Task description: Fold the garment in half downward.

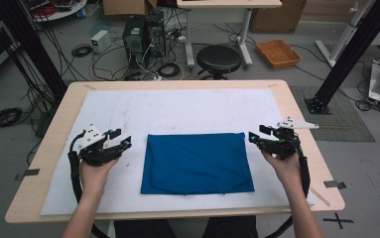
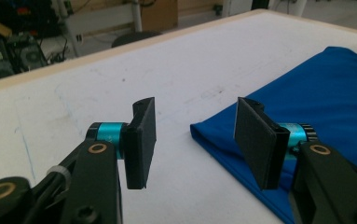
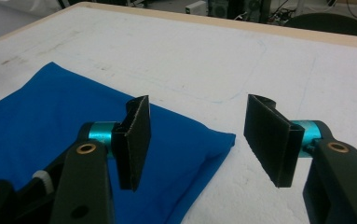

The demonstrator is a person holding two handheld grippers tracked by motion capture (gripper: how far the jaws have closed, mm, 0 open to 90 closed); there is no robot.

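A blue cloth (image 1: 196, 162), folded into a flat rectangle, lies in the middle of the white mat (image 1: 177, 106). My left gripper (image 1: 120, 138) hovers just off the cloth's upper left corner, jaws open with nothing between them. In the left gripper view the gripper (image 2: 195, 114) frames bare mat, and the cloth's corner (image 2: 334, 88) lies behind its right pad. My right gripper (image 1: 257, 134) stands open beside the cloth's upper right corner. The right gripper view has its jaws (image 3: 197, 119) apart, above that corner of the cloth (image 3: 50, 116), touching nothing.
The mat covers most of the wooden table (image 1: 296, 104). Beyond the far edge are a black stool (image 1: 219, 58), computer towers (image 1: 143, 32), floor cables and an orange tray (image 1: 278, 53). Black frame posts stand at both sides.
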